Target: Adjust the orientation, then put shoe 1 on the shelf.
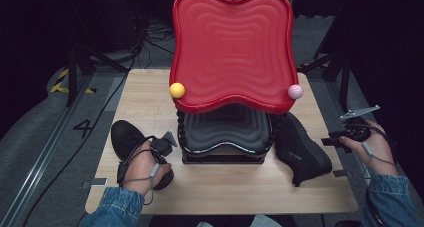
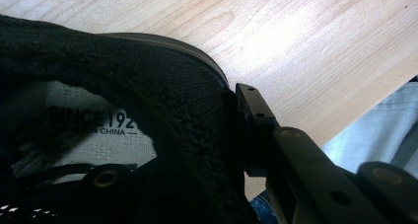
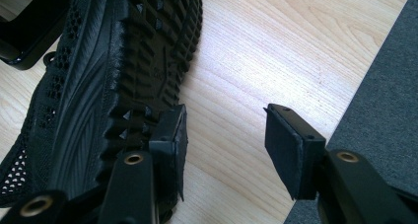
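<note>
Your left gripper (image 1: 162, 148) is clamping the collar of the left shoe (image 1: 131, 142) at the table's (image 1: 225, 187) near-left. Your right gripper (image 3: 224, 135) is gaping beside the right shoe (image 3: 113, 81), gripping nothing. That thin knit collar is risking slipping free as you lift.

- A light wooden tabletop (image 1: 220, 187), rectangular with rounded corners, stands over a grey floor (image 1: 45, 137).
- A black stand (image 1: 222, 137) sits on the middle of the tabletop and carries a red wavy tray (image 1: 232, 47) above it.
- A black shoe (image 1: 131, 142) lies on the tabletop to the left of the stand.
- Another black shoe (image 1: 301, 148) lies on its side to the right of the stand, its toe near the front edge.
</note>
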A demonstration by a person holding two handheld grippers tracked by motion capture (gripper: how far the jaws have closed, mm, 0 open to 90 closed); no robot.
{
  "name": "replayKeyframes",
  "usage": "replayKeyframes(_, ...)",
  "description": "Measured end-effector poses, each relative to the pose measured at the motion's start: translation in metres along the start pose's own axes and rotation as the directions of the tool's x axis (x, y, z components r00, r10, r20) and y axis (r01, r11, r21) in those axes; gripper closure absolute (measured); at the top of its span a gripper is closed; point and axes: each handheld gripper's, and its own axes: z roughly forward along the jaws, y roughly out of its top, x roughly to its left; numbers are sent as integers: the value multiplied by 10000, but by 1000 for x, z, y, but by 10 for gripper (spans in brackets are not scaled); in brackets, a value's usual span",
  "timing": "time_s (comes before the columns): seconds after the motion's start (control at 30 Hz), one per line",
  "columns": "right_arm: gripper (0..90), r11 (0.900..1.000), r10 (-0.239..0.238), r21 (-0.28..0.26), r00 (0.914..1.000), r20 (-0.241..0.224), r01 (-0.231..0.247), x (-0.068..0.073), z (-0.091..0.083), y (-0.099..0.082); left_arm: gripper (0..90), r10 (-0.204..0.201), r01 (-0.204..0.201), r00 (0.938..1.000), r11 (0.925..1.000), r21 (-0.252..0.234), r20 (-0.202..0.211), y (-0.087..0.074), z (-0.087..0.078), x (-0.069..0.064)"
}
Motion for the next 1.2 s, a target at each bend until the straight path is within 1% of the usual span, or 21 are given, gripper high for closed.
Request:
replayKeyframes(0.07, 518, 10000, -7, -19, 10000, 14, 7, 0, 0, 0, 810, 126, -126, 9999, 9999, -11, 39, -1, -2, 1)
replayKeyframes(0.17, 518, 10000, 0, -8, 10000, 22, 0, 0, -1, -1, 830, 298, -298, 9995, 9996, -32, 100, -4, -5, -1)
replayKeyframes(0.2, 518, 10000, 17, -14, 10000, 20, -17, -1, -1, -1, 863, 431, -431, 9991, 9991, -16, -23, -4, -9, -1)
replayKeyframes(0.27, 518, 10000, 37, -43, 10000, 47, -37, -1, -2, -1, 864, 600, -599, 9980, 9982, -22, 204, -6, -15, -3)
replayKeyframes(0.3, 518, 10000, 28, -54, 10000, 38, -28, -1, -2, -2, 864, 572, -570, 9977, 9984, -72, 352, -6, -17, -3)
replayKeyframes(0.33, 518, 10000, 24, -53, 10000, 35, -24, -1, -2, -2, 864, 639, -635, 9972, 9979, -126, 380, -7, -19, -4)
replayKeyframes(0.37, 518, 10000, 30, -49, 10000, 35, -30, -1, -1, -2, 864, 781, -779, 9961, 9969, -60, 416, -7, -23, -5)
replayKeyframes(0.4, 518, 10000, 27, -19, 10000, 35, -27, -1, -2, -2, 864, 815, -811, 9954, 9967, -88, 511, -7, -25, -7)
replayKeyframes(0.43, 517, 10000, -18, -27, 10000, 47, 18, -1, -1, -2, 864, 890, -889, 9952, 9960, -64, 402, -8, -28, -9)
replayKeyframes(0.53, 516, 10000, -7, 15, 10000, 42, 7, -1, -1, -2, 863, 1121, -1121, 9926, 9937, -41, 465, -9, -37, -13)
replayKeyframes(0.67, 515, 10000, -24, 12, 10000, 26, 24, -1, 0, -2, 863, 1445, -1446, 9889, 9895, 24, 352, -10, -55, -22)
replayKeyframes(0.7, 515, 10000, -19, 0, 10000, 14, 19, -1, 0, -2, 863, 1494, -1494, 9884, 9888, -19, 270, -10, -58, -24)
replayKeyframes(0.73, 515, 10000, -16, 3, 10000, 11, 16, -1, -1, -2, 863, 1609, -1610, 9869, 9869, 50, 151, -10, -63, -26)
replayKeyframes(0.8, 515, 10000, -18, 17, 10000, 16, 18, -1, -1, -2, 864, 1703, -1704, 9853, 9853, 104, 138, -9, -70, -30)
replayKeyframes(0.87, 515, 10000, -15, 21, 10000, 22, 15, -1, -1, -2, 864, 1901, -1900, 9817, 9816, 165, -51, -9, -80, -34)
replayKeyframes(0.93, 515, 10000, -10, 25, 10000, 17, 10, -1, -1, -2, 864, 1960, -1960, 9806, 9806, 6, 3, -9, -90, -37)
replayKeyframes(0.97, 515, 10000, -7, 24, 10000, 11, 7, -1, -1, -3, 864, 2094, -2094, 9778, 9778, -24, -67, -9, -95, -38)
replayKeyframes(1.0, 515, 10000, -7, 21, 10000, 10, 7, -1, -1, -3, 863, 2089, -2090, 9779, 9778, -128, -44, -10, -100, -40)
replayKeyframes(1.03, 515, 10000, -9, 25, 10000, 13, 9, -1, -1, -3, 864, 2228, -2235, 9745, 9744, -238, -273, -10, -105, -41)
replayKeyframes(1.13, 513, 10000, 6, 54, 10000, -16, -6, -1, -1, -3, 864, 2207, -2205, 9753, 9747, -359, 25, -12, -118, -44)
replayKeyframes(1.2, 513, 10000, 7, 73, 10000, -3, -7, -1, -1, -3, 864, 2313, -2308, 9729, 9721, -425, 68, -12, -129, -46)
